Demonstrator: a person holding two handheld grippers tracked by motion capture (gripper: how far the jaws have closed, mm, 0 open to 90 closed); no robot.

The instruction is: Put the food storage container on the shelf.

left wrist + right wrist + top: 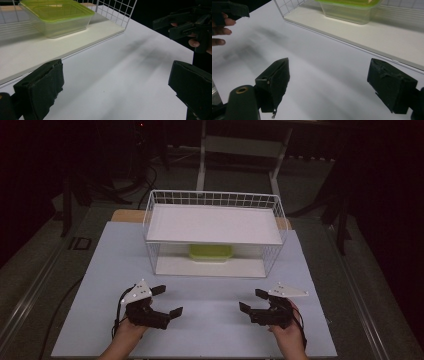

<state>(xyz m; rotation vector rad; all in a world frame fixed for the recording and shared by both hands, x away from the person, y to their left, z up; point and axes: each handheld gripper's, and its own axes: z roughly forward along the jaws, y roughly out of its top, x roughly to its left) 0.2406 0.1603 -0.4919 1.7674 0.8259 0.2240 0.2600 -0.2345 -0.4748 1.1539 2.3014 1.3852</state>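
Note:
A clear plastic container with a green lid (210,253) (56,15) (349,7) sits on the lower shelf of a white wire rack (150,220), under its white top board. My left gripper (167,301) (117,87) rests low over the white table at the front left, open, with nothing between its jaws. My right gripper (251,301) (329,80) is at the front right, open and empty as well. Both point toward the rack and each other. In the left gripper view the other gripper (185,25) shows at the upper right, held by a hand.
The white tabletop (210,320) stretches between the rack and the front edge. Dark floor, cables and frame legs (202,155) lie beyond the table. A wooden edge (125,215) shows behind the rack.

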